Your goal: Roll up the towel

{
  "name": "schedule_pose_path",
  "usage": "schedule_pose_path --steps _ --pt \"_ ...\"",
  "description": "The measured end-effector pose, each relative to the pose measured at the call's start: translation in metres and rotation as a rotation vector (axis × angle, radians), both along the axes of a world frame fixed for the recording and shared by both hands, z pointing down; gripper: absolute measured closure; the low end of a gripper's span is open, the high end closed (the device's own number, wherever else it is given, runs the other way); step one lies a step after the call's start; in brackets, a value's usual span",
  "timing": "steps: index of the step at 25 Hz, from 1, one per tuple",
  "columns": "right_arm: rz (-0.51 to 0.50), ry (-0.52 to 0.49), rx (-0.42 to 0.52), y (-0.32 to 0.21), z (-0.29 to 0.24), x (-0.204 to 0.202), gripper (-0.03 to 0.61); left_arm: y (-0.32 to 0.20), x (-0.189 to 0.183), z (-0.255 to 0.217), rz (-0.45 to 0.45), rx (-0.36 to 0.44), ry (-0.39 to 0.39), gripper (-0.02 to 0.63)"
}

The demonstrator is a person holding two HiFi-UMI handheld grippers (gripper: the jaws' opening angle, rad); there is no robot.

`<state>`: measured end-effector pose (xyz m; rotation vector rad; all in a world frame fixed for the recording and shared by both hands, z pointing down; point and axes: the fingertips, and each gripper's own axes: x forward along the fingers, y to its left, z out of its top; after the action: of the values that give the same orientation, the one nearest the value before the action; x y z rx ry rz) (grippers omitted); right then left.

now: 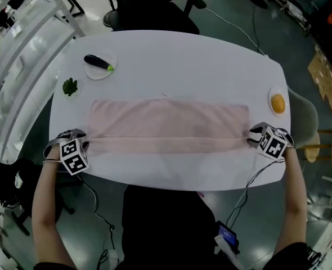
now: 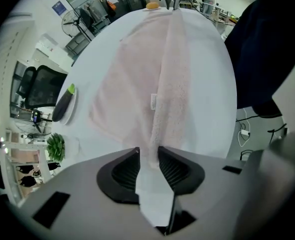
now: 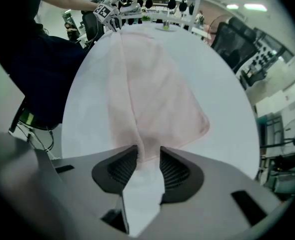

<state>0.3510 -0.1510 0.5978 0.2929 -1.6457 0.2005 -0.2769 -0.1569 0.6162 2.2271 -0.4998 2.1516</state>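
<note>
A: How far along is it?

B: Barely begun, I'd judge. The towel (image 1: 169, 120) lies flat across the table (image 1: 211, 55); only its near edge is turned over in one narrow band.

A: And the grippers?

B: One at each end of that band; the left gripper (image 2: 147, 156) has its jaws apart, the fold's end between the tips but not pinched; the right gripper (image 3: 148, 154) likewise.

A: What's left?

B: Nearly all the rolling; the wide far part lies unrolled.

left gripper (image 1: 77, 135): grey body, black ribbed pads (image 2: 125, 171), white cube (image 1: 74, 155) with black square markers
right gripper (image 1: 255, 134): same build
cables (image 1: 249, 185): thin, dark
clothing: dark top (image 1: 166, 224)
</note>
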Motion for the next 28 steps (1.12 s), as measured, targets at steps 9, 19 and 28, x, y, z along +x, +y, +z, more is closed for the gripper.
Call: schedule_pose_path --steps 9,19,28 --pt "-0.013 0.000 0.166 0.017 -0.029 0.009 0.376 0.006 -0.008 -0.031 -0.101 0.139 0.055 0.374" --pt "-0.010 -0.017 0.315 0.042 -0.050 0.017 0.373 0.027 -0.015 -0.063 -0.139 0.297 0.091 0.371" --pt "-0.120 0.004 0.306 0.071 -0.006 -0.018 0.374 0.072 0.031 -0.014 -0.002 0.170 0.116 0.374"
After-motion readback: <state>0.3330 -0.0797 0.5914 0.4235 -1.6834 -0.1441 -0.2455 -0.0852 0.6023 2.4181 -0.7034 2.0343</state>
